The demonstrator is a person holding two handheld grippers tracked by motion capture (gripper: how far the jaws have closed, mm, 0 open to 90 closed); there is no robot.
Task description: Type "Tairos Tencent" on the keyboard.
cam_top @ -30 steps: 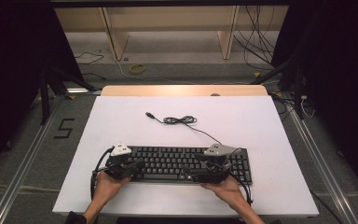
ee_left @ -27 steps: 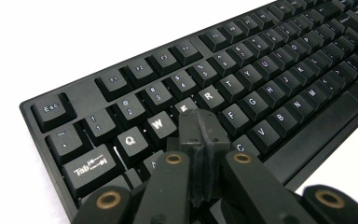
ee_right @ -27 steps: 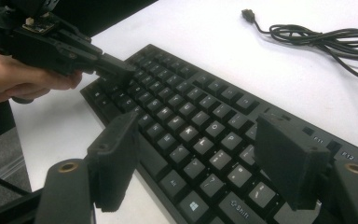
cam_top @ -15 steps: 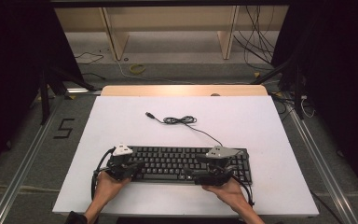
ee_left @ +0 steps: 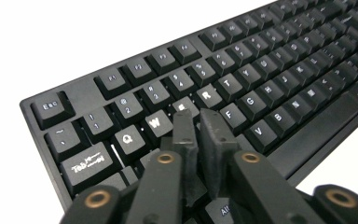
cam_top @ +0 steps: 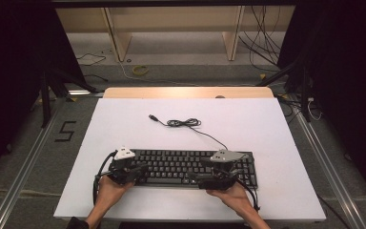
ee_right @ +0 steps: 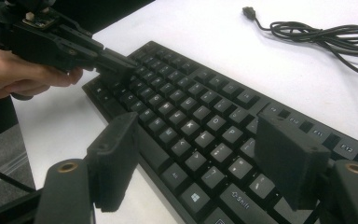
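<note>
The keyboard (cam_top: 190, 167) lies flat near the tabletop's (cam_top: 267, 124) front edge, long side parallel to that edge, reaching from left of the middle toward the front right corner. Its cable (cam_top: 186, 123) runs from its back edge toward the middle of the tabletop, ending loose in a small coil and plug.

The work looks like pressing keys. To do it well, keep the pressing tip narrow, come down straight on one keycap and avoid brushing its neighbours.

The left tool (ee_left: 200, 126) has its jaws pressed together into one point, tip low over the keys just below E and R, near the keyboard's left end; whether it touches a key I cannot tell. The right tool (ee_right: 196, 161) hangs with jaws spread wide, pinching nothing, just above the bottom rows toward the keyboard's right part, apart from the keys.
</note>
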